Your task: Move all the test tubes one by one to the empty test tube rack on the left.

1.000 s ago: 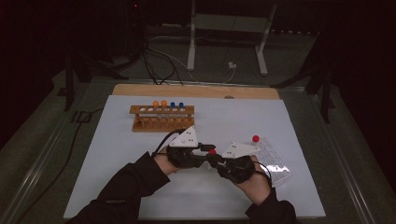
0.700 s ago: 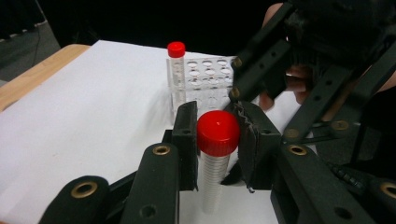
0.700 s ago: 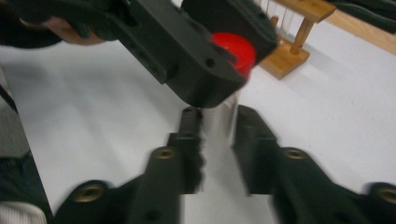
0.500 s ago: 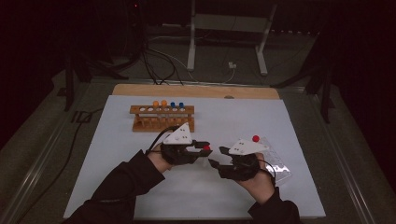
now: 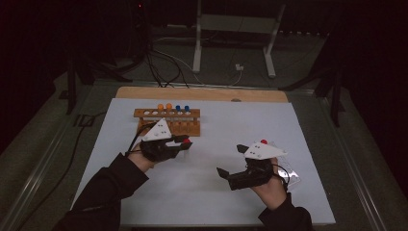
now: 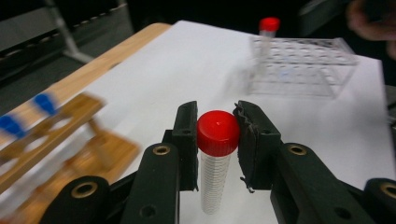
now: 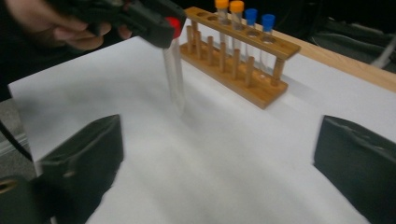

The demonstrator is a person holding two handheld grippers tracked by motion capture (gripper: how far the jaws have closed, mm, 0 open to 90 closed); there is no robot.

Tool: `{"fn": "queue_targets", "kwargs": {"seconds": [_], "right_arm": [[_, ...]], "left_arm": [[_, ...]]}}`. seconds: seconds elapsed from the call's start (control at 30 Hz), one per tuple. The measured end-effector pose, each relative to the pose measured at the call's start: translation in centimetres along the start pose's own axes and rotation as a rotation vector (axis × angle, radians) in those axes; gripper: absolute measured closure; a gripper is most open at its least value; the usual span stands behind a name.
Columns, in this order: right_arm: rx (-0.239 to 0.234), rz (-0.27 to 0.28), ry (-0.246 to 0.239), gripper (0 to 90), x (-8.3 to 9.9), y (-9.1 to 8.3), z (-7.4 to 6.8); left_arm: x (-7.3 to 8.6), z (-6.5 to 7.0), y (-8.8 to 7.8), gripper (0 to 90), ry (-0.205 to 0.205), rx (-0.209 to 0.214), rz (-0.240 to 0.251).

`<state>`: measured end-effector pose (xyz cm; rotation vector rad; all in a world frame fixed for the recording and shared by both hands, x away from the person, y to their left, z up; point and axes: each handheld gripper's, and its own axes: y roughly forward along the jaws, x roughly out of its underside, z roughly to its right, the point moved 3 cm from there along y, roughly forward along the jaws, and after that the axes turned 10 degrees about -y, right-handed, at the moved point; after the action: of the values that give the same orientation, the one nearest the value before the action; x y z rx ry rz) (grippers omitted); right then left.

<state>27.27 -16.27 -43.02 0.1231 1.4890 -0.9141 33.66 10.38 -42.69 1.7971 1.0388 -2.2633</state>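
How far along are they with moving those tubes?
Done: four capped tubes stand in the wooden rack. In hand: the left claw grips a red-capped tube; the right claw has just opened, empty. Left: probably racking it, then the tube in the clear rack.

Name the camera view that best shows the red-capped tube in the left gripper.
The left gripper view: the red-capped tube stands close and sharp, clamped at the cap between the left gripper's jaws. The right gripper view shows it farther off, blurred, hanging beside the wooden rack. The high view shows just its red cap.
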Motion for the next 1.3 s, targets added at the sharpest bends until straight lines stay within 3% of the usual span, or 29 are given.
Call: {"fn": "queue_targets", "kwargs": {"seconds": [0.43,0.7,0.87,1.3], "right_arm": [[-0.007,0.037,0.008,0.0,-0.2,-0.5,0.1],[-0.002,0.049,0.016,0.0,-0.3,-0.8,0.2],[0.003,0.042,0.010,0.0,-0.3,-0.7,0.2],[0.003,0.035,0.006,0.0,-0.3,-0.7,0.2]], "left_arm": [[1.1,-4.8,-4.0,71.8,-0.081,-0.202,0.003],[0.1,-7.2,-5.3,71.9,-0.134,-0.301,0.047],[-1.0,-8.6,-5.6,71.8,-0.168,-0.342,0.088],[-3.5,-10.5,-4.9,71.8,-0.192,-0.465,0.123]]}}
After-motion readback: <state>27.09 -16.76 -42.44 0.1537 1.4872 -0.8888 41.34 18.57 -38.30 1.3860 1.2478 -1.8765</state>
